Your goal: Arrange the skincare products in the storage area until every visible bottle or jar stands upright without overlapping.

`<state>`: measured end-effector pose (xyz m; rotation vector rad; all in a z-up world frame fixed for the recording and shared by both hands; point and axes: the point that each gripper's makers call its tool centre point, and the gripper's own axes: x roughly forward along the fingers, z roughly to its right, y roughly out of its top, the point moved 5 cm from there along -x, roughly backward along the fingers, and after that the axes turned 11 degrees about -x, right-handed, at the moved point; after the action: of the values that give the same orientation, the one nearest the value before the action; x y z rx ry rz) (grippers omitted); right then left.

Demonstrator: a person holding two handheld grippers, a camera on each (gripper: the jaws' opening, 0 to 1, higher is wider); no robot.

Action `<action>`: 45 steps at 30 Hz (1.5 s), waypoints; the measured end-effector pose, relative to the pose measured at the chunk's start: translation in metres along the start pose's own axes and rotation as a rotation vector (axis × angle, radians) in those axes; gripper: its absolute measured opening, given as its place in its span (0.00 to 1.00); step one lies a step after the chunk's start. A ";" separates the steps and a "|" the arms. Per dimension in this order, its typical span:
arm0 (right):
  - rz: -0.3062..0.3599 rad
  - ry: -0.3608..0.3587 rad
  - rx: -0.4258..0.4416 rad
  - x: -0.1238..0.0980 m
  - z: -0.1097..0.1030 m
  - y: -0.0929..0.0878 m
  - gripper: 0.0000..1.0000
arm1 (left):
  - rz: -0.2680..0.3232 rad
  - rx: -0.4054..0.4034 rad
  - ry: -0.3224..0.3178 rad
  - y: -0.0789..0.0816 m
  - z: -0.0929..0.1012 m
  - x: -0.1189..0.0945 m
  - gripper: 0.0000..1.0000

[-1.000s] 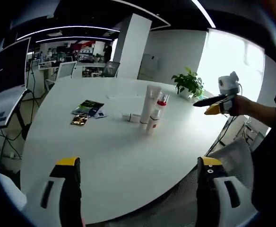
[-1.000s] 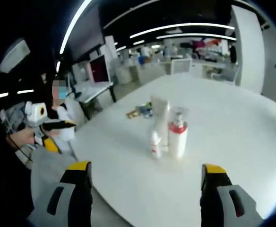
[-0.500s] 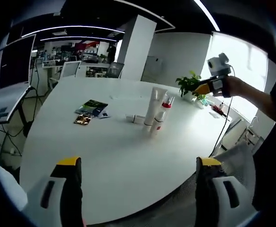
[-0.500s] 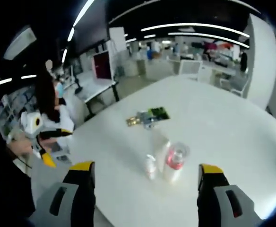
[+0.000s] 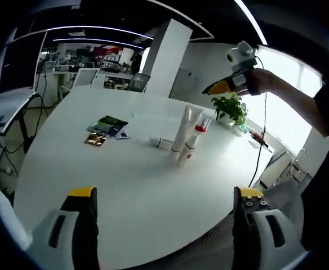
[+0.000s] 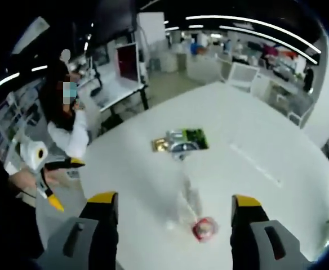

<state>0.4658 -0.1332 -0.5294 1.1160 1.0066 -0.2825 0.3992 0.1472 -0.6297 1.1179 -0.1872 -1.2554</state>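
Three upright skincare containers cluster mid-table, with one small piece lying beside them.

The tall white plastic tube (image 5: 185,129), the red-capped pump bottle (image 5: 195,134) and the small white bottle (image 5: 186,153) stand on the round white table (image 5: 125,185). The left gripper (image 5: 163,233) and right gripper (image 6: 168,236) both have jaws apart, holding nothing. The bottles look light and tippy (probably slippery); grasp low on the body.

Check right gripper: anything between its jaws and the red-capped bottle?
Nothing visible. The right gripper hangs open above the red-capped bottle, with bare white table around. The tall white tube stands close beside the bottle.
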 end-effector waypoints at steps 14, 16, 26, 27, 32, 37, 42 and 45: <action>-0.154 0.083 0.040 0.068 0.040 0.009 0.74 | -0.025 -0.042 -0.024 -0.004 -0.001 0.008 0.94; -0.187 0.104 0.035 0.080 0.042 0.009 0.74 | -0.024 -0.051 -0.021 -0.004 -0.003 0.008 0.94; -0.311 0.151 0.051 0.131 0.047 -0.003 0.63 | -0.027 -0.066 -0.010 -0.005 -0.007 0.009 0.93; -0.316 0.150 0.051 0.135 0.048 -0.004 0.63 | -0.024 -0.069 -0.009 -0.005 -0.007 0.009 0.93; -0.419 0.199 0.001 0.154 0.045 -0.017 0.58 | -0.017 -0.079 -0.006 -0.005 -0.009 0.008 0.92; -0.495 0.211 -0.033 0.170 0.046 -0.028 0.54 | -0.014 -0.085 -0.003 -0.005 -0.010 0.008 0.92; -0.522 0.193 -0.051 0.182 0.052 -0.036 0.51 | -0.012 -0.098 0.003 -0.005 -0.013 0.009 0.92; -0.531 0.195 -0.047 0.186 0.056 -0.039 0.46 | -0.012 -0.104 0.002 -0.005 -0.014 0.009 0.92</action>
<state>0.5727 -0.1469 -0.6956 0.8283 1.4723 -0.5798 0.4084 0.1483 -0.6442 1.0317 -0.1126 -1.2608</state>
